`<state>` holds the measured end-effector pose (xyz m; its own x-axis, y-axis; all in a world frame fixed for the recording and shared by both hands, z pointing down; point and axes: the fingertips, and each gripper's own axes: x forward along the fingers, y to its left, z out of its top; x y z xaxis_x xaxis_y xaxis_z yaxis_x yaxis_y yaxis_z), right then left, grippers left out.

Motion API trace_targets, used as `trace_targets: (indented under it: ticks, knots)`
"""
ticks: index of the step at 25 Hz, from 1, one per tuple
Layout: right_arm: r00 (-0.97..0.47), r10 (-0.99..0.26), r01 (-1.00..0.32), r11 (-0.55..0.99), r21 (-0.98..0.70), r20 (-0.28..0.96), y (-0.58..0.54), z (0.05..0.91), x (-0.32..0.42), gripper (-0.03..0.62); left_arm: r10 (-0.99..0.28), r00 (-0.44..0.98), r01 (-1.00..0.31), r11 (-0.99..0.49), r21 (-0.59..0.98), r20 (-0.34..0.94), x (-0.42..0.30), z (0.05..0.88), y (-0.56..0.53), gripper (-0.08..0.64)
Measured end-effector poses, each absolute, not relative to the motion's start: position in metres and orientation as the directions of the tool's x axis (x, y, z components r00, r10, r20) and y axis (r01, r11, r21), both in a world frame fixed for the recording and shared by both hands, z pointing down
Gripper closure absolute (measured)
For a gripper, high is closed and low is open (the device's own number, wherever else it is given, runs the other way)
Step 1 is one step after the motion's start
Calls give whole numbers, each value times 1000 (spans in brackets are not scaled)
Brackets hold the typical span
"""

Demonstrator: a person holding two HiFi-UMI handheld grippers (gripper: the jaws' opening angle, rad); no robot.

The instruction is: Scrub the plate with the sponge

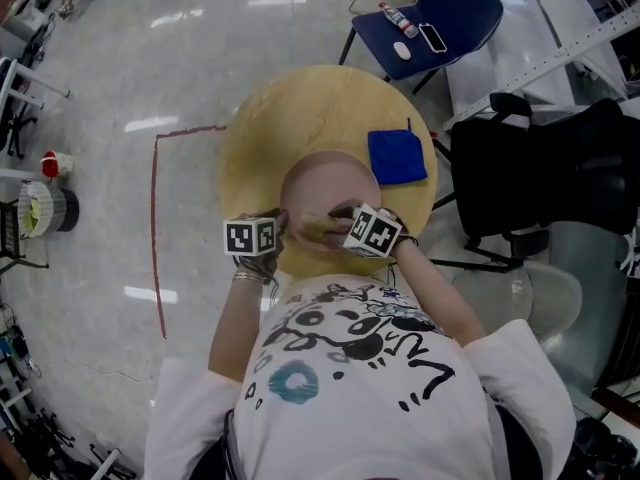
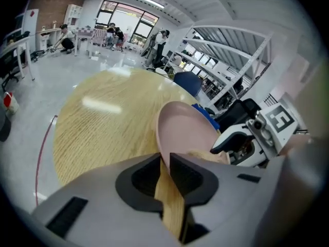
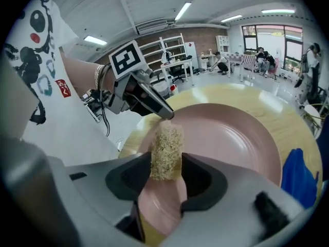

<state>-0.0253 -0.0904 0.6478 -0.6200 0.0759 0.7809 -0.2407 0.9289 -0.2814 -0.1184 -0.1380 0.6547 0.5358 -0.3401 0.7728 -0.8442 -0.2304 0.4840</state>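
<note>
A pink plate (image 1: 330, 183) lies on the round wooden table (image 1: 290, 118), with both grippers at its near rim. My left gripper (image 1: 285, 233) is shut on the rim; in the left gripper view the plate (image 2: 187, 133) runs edge-on into the narrow slit between the jaws of the left gripper (image 2: 164, 163). In the right gripper view a coarse tan sponge (image 3: 166, 151) stands upright over the plate (image 3: 231, 138). It fills the gap between the widely spread jaws of my right gripper (image 3: 165, 164). Its top reaches the left gripper's black fingertips (image 3: 157, 107).
A folded blue cloth (image 1: 397, 156) lies on the table beside the plate's far right. Behind the table a blue chair (image 1: 450, 8) carries small items. A black bag (image 1: 545, 168) sits on the right, and a red tape line (image 1: 155, 228) marks the floor on the left.
</note>
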Motion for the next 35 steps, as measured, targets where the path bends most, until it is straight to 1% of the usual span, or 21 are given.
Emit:
trace_targets:
  ticks: [2,6,10,12,19,23,27,31,35]
  knots:
    - [-612,77,-247,927,-282,787,-89,650,-29,410,-369,515,-857,-213,469,774,-118,653,-140,503]
    - [-586,49,-267,931,-250,809,-89,654,-36,464,-392,483,-875,-207,437,783,-117,653,-143,512]
    - [-561,-8,-311,929,-201,828,-107,655,-45,496,-383,497,-868,-229,441,779,-118,654,-142,512]
    - [-546,-26,-327,927,-185,837,-117,656,-48,500,-374,502,-865,-241,440,780,-117,656,-141,512]
    - [-491,-51,-325,937,-129,870,-150,659,-48,511,-372,514,-857,-255,447,773,-118,657,-141,512]
    - [-473,-109,-407,907,-107,875,-181,661,-46,512,-373,515,-856,-261,446,772,-117,658,-141,511]
    - [-439,-149,-442,894,-69,886,-197,661,-42,512,-383,512,-859,-244,450,769,-117,658,-138,505]
    - [-402,-211,-530,847,-39,891,-213,660,-21,512,-387,513,-859,-224,461,766,-117,657,-136,506]
    - [-354,-254,-592,806,-5,900,-226,658,7,512,-405,495,-869,-206,451,769,-118,656,-136,506]
